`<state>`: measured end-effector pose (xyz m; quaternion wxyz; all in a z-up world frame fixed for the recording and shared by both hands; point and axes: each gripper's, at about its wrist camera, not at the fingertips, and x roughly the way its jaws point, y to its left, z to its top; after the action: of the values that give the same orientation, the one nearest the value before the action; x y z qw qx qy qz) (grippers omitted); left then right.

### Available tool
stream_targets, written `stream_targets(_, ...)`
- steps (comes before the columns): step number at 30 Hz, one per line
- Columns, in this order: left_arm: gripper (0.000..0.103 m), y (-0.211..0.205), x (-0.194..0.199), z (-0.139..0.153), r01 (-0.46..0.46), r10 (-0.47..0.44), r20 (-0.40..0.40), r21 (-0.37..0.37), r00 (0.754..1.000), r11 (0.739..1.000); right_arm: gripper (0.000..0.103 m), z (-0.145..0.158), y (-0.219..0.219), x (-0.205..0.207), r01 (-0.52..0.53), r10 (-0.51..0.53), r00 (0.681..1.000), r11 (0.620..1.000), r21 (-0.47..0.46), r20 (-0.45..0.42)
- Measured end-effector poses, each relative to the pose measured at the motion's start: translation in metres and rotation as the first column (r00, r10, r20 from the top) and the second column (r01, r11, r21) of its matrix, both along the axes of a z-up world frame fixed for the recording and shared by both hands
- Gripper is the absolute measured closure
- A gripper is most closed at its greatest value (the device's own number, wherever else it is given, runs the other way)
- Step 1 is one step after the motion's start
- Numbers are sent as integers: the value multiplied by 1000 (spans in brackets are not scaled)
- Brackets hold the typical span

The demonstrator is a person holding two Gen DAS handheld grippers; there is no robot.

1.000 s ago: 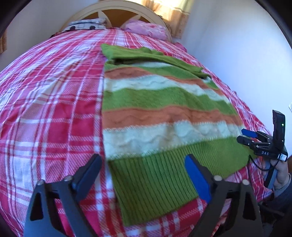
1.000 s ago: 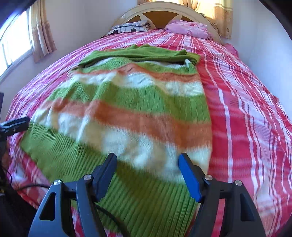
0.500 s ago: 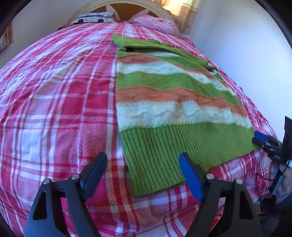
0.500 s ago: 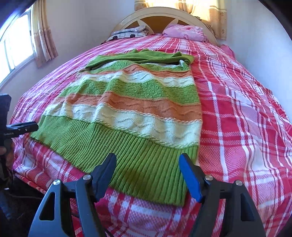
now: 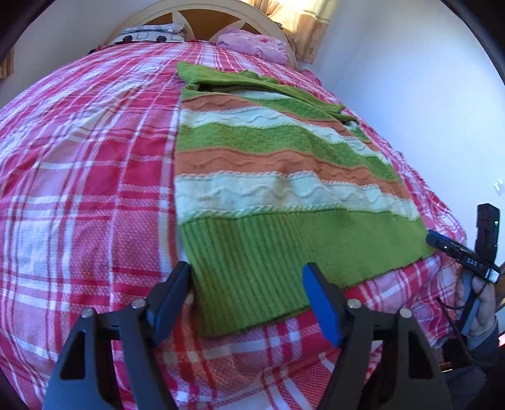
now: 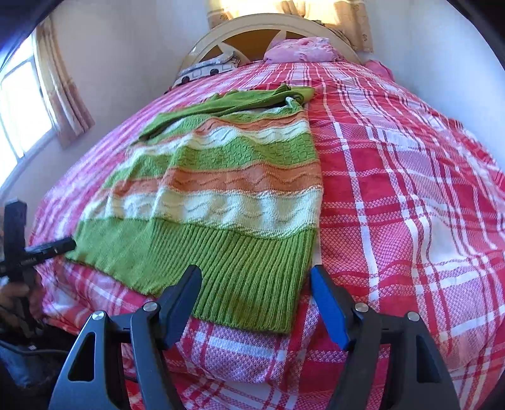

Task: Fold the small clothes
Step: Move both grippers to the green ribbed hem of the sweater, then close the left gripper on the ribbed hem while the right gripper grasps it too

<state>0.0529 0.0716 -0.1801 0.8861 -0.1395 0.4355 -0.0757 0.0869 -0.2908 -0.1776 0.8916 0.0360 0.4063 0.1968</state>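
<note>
A knit sweater [image 5: 268,176] striped green, orange and cream lies flat on the red plaid bedspread [image 5: 88,176], with its ribbed green hem [image 5: 252,252] nearest me. My left gripper [image 5: 247,284] hovers at the hem's left corner, its jaws closing. The corner lies between the fingers, but the pads are not pressing on it. My right gripper [image 6: 255,284] stands open over the hem's right corner [image 6: 284,284] of the sweater [image 6: 221,176], gripping nothing. Each gripper shows small at the other view's edge: right gripper [image 5: 435,238], left gripper [image 6: 69,244].
A pink pillow [image 6: 300,50], a patterned pillow [image 6: 208,71] and a cream headboard [image 6: 268,25] are at the far end. A white wall [image 5: 410,79] runs along one side of the bed and a curtained window [image 6: 19,104] along the other. A hand [image 5: 483,309] holds the right gripper's handle.
The left gripper's fingers have drawn closer together and come nearer the hem's left corner. The right gripper has slid sideways to the hem's right corner and rolled, tilting its view.
</note>
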Motion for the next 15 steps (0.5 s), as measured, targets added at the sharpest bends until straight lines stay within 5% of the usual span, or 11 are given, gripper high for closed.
stream_targets(3, 29, -4, -1, -1, 3, -3, 7, 16, 1000, 1000, 34, 0, 1, 0, -5, 5, 1000, 1000, 18, -2)
stream_targets(6, 40, -2, -1, -1, 1, -1, 14, 20, 1000, 1000, 46, -1, 2, -1, -3, 3, 1000, 1000, 8, 5)
stream_targets(10, 63, 6, 0, -3, -12, 12, 24, 0, 1000, 1000, 50, -2, 2, -1, -12, 12, 1000, 1000, 16, 7)
stream_targets(12, 88, 11, 1, -4, -9, 10, 23, -31, 1000, 999, 62, -3, 0, -1, -12, 12, 1000, 1000, 20, 7)
stream_targets(15, 90, 14, 1, -8, -12, 14, 28, -73, 1000, 997, 74, -3, 1, -1, -22, 22, 1000, 1000, 11, 8)
